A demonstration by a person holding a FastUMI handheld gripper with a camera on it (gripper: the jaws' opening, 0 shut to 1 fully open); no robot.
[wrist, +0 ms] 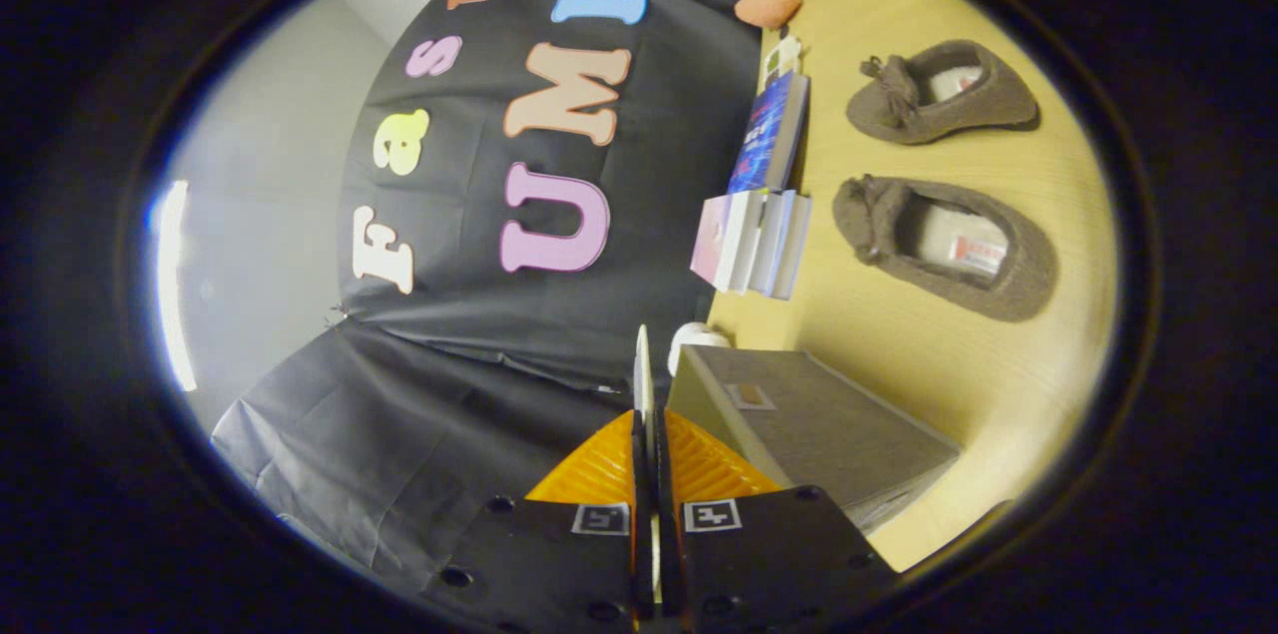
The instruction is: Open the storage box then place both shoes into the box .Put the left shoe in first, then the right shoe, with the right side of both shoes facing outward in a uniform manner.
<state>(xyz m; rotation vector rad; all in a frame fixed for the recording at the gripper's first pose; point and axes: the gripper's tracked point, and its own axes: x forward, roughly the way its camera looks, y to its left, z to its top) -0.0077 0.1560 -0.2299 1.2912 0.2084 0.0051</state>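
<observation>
So the gripper [646, 434] has its fingers pinched tight on a thin white flap [643, 369] standing edge-on between them, which I'd guess is the lid of the box [809, 424]. The box sits just beside the fingers on the table [899, 334], grey and still looking mostly shut. Beyond the box are two shoes [944, 245], side by side, well apart from it, with some books [759, 215] next to them. Worry: the grip on that flap is thin, so a crooked pull could let it slip or drag the whole box.
</observation>
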